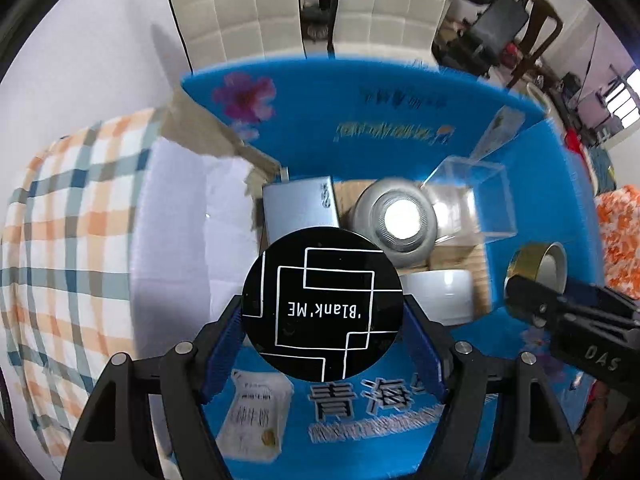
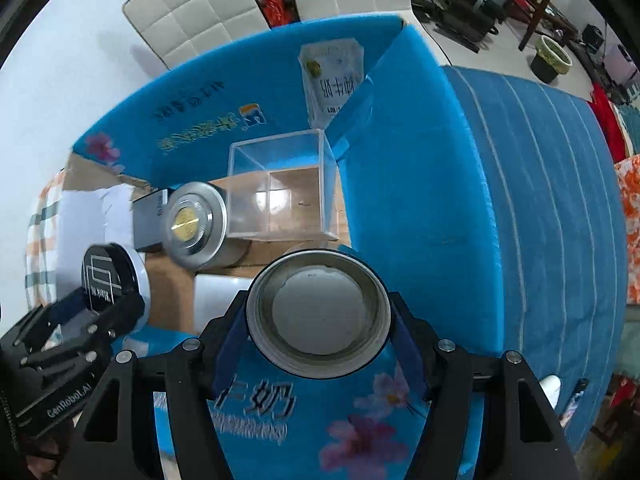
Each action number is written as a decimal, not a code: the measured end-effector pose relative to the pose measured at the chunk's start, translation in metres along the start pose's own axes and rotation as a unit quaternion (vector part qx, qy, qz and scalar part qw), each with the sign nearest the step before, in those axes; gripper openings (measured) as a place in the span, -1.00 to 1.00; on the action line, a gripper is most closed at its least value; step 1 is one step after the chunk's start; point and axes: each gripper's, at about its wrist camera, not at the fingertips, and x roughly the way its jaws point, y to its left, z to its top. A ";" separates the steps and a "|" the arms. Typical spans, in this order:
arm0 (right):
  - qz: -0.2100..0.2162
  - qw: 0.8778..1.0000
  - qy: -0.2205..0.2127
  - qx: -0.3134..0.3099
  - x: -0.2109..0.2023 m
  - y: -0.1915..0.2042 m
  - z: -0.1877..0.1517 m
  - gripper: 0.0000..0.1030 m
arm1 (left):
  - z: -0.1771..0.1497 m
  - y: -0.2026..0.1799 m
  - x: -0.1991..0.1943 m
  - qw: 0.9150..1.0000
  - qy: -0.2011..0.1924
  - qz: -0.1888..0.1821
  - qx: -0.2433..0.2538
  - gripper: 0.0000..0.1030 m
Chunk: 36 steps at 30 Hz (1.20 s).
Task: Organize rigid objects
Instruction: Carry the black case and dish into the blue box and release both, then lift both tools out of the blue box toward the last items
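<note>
My left gripper (image 1: pixel 322 320) is shut on a round black tin (image 1: pixel 322 304) marked 'Blank'ME, held over the near side of an open blue carton (image 1: pixel 360 120). The tin and left gripper also show in the right wrist view (image 2: pixel 110 276). My right gripper (image 2: pixel 319 330) is shut on a tape roll (image 2: pixel 319 312), seen end-on above the carton; it shows at the right of the left wrist view (image 1: pixel 538 266). Inside the carton lie a silver round tin (image 1: pixel 396 220), a clear plastic box (image 2: pixel 280 184), a grey flat box (image 1: pixel 300 208) and a white cup (image 1: pixel 440 294).
A checked cloth (image 1: pixel 76 240) lies left of the carton. A blue striped cloth (image 2: pixel 560 220) lies to its right. A milk pack (image 2: pixel 334 80) leans in the carton's far corner. White chairs (image 1: pixel 240 8) stand behind. A paper label (image 1: pixel 256 416) sits on the near flap.
</note>
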 end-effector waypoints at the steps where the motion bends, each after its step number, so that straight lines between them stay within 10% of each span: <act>1: -0.002 1.000 -0.002 -0.004 0.003 0.003 0.002 0.33 | 0.001 0.002 0.006 1.000 0.007 -0.003 -0.001 0.43; 36: -0.031 0.994 0.102 -0.030 0.062 0.016 0.006 0.47 | 0.012 0.022 0.061 0.992 0.122 -0.012 -0.018 0.44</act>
